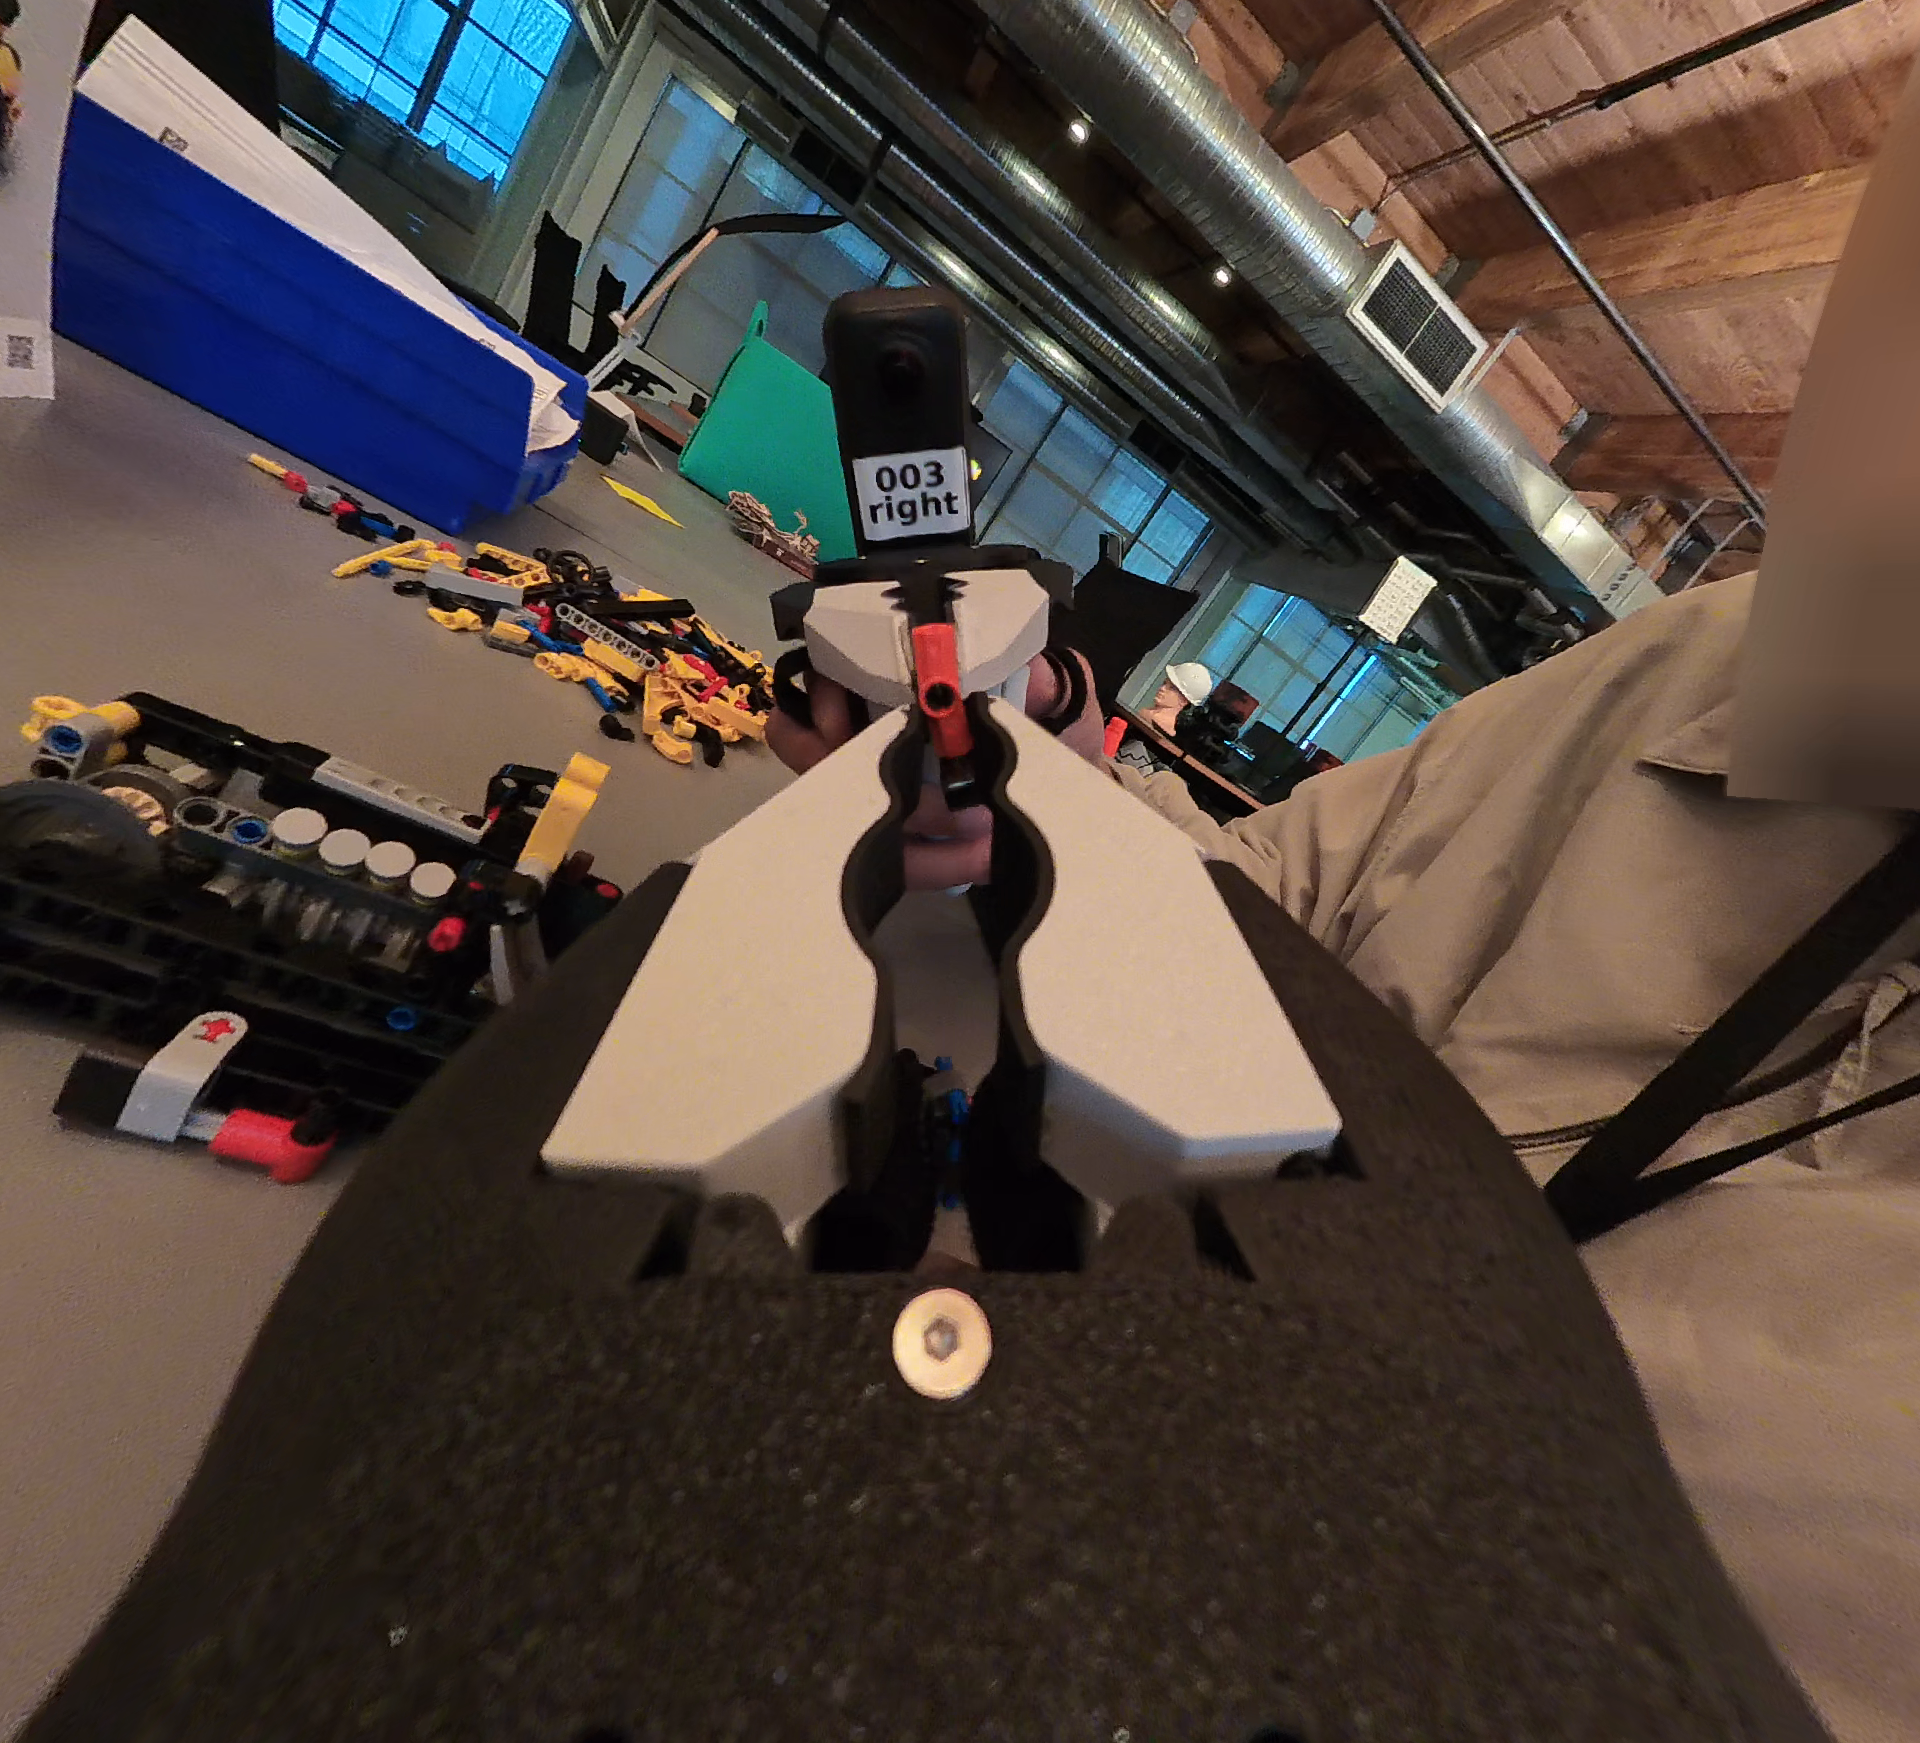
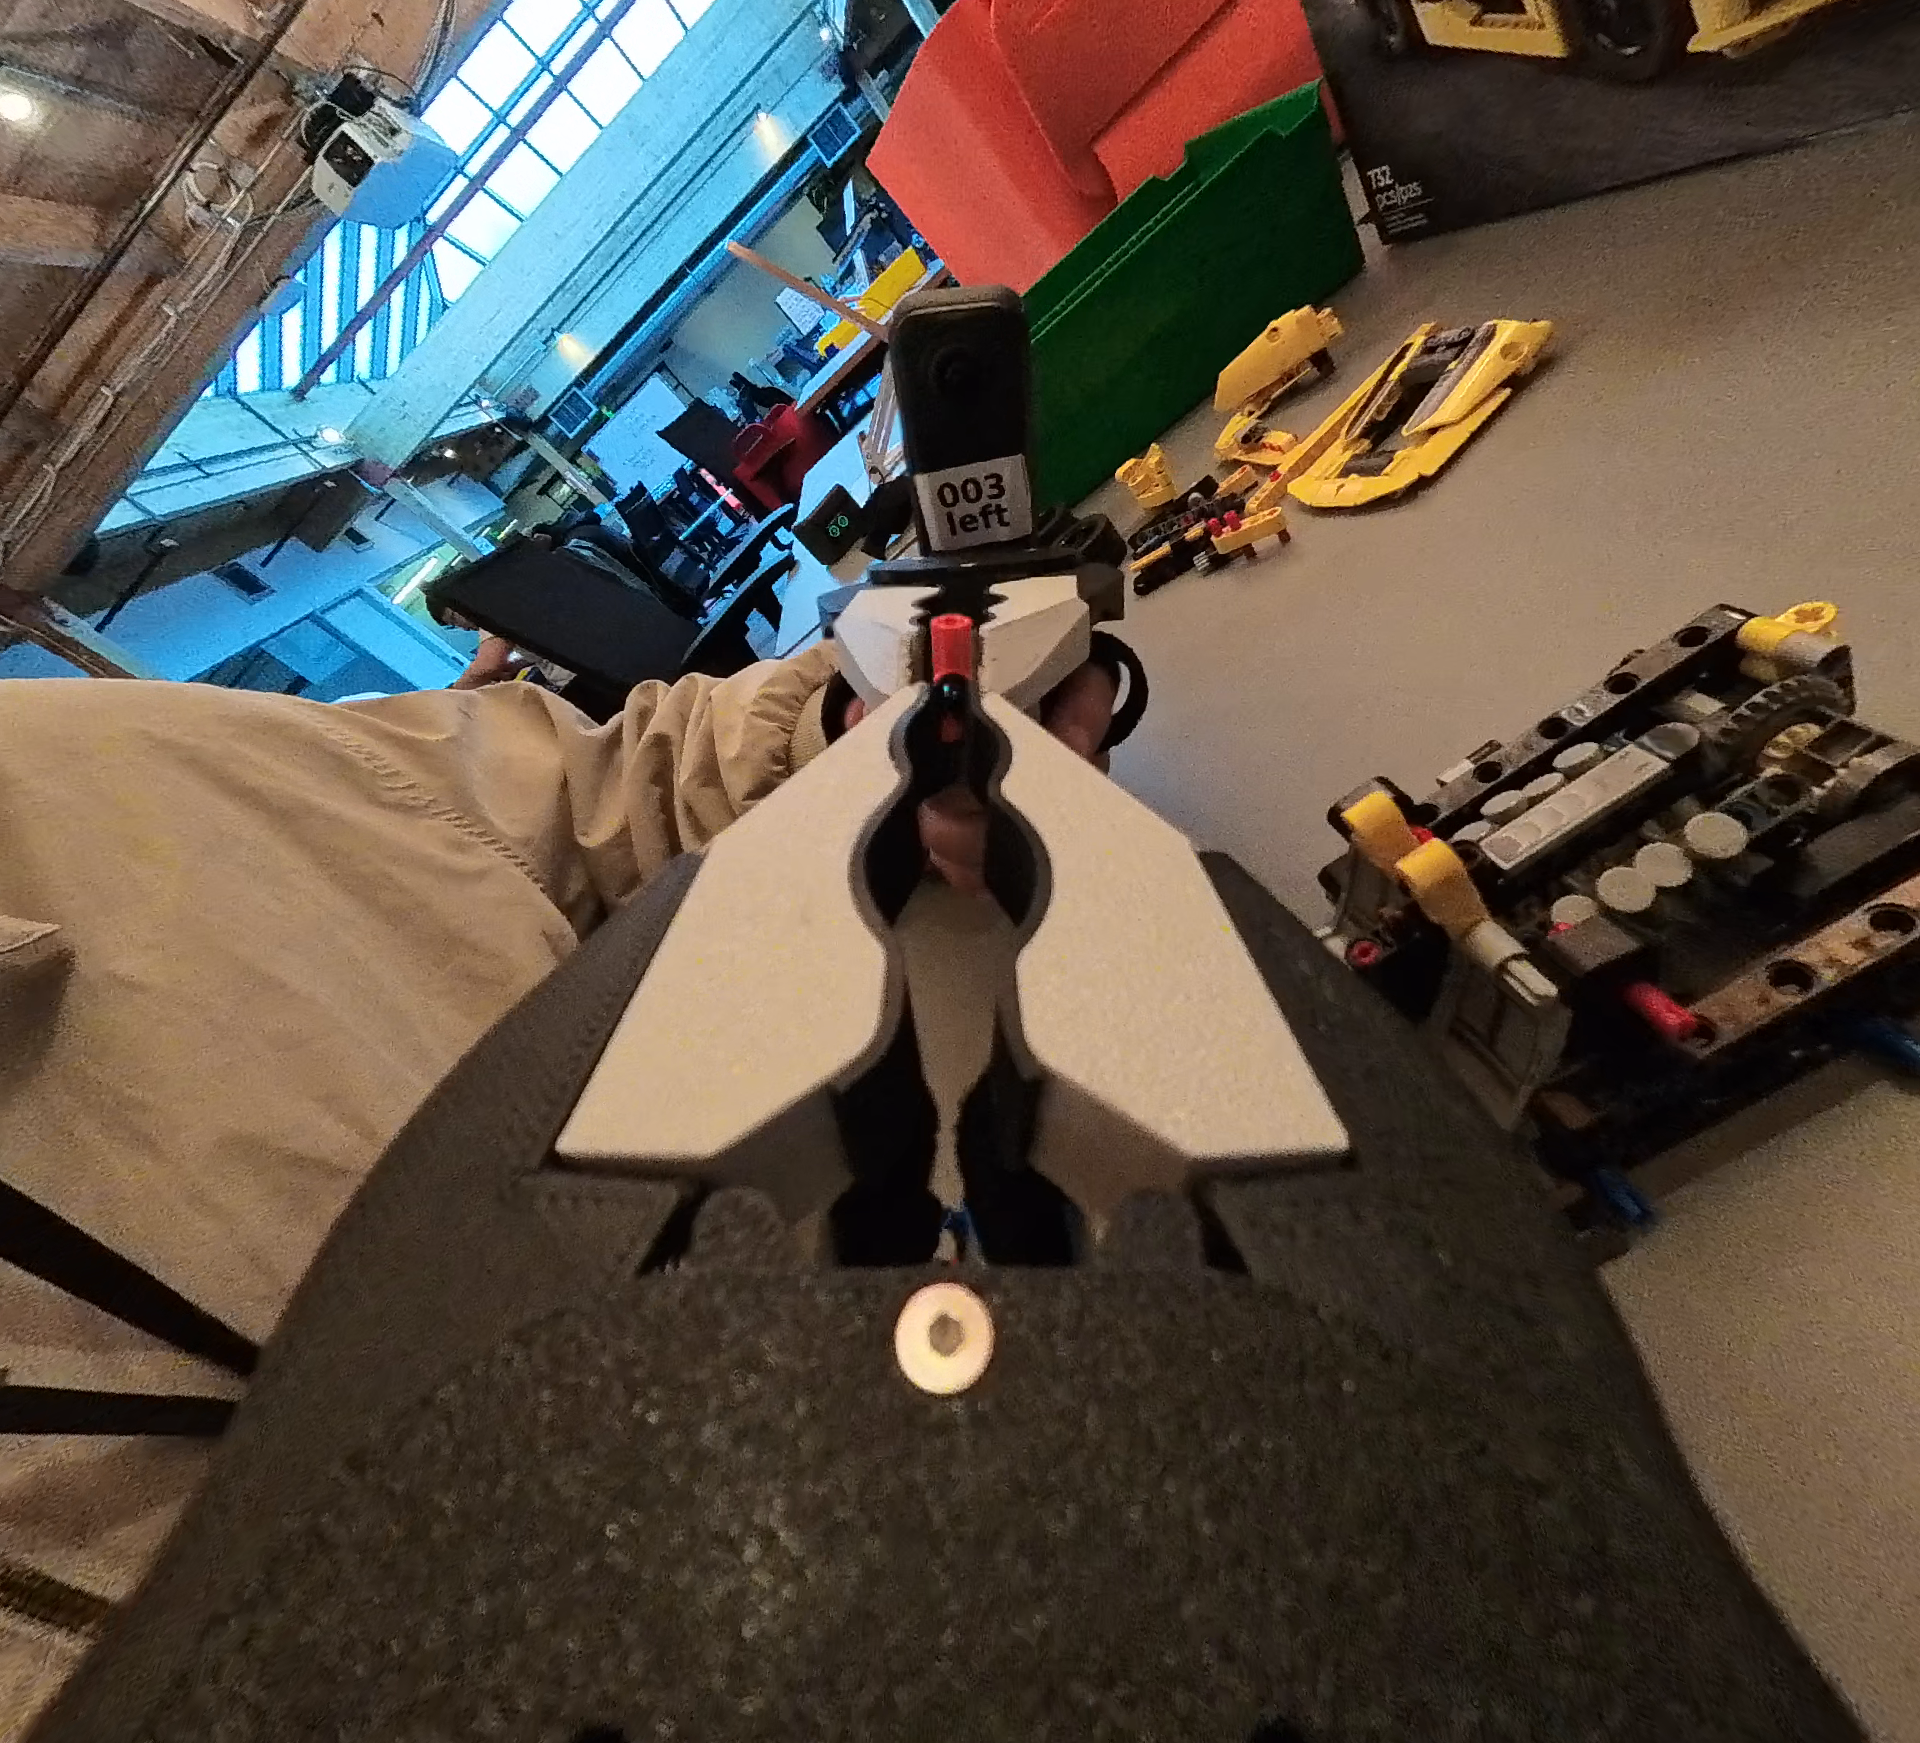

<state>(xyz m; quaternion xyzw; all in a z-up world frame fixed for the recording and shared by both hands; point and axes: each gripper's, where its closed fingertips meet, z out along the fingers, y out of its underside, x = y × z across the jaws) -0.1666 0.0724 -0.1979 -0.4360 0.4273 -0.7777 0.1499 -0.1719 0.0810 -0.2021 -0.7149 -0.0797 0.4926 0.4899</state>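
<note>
**Item: red connector** [image 1: 938, 680]. A small red building-toy peg with a round hole in its side, held in the air above the surface [image 1: 156, 550]. It sits between your two tongs, which meet tip to tip.

**Left tongs** [image 1: 940, 729]. Narrow and pinched on the near end of the red connector, where a black stub shows in the slot.

**Right tongs** [image 2: 943, 706]. Narrow too, gripping the same red connector from the far side. Whether it is one part or two pushed together cannot be made out.

**Open room.** There is bare grey surface under and just ahead of both tips.
- On your left side, the black chassis build [image 1: 260, 914] lies near.
- Beyond it is a loose pile of yellow, black and red parts [image 1: 623, 644].
- The blue bin [image 1: 260, 311] closes the far edge.
- In the right wrist view, yellow body panels [image 2: 1403, 415] lie well apart.
- A green bin [image 2: 1195, 311], an orange-red carry case [image 2: 1091, 31] and a printed box [image 2: 1558, 83] wall off the back.

**Hidden or cut off.**
- Your beige sleeve [image 2: 312, 862] covers the near side.
- The hands are mostly hidden behind the tongs.
- The chassis build runs out of frame in both views.
- The small parts in the pile are too fine to sort.
</note>
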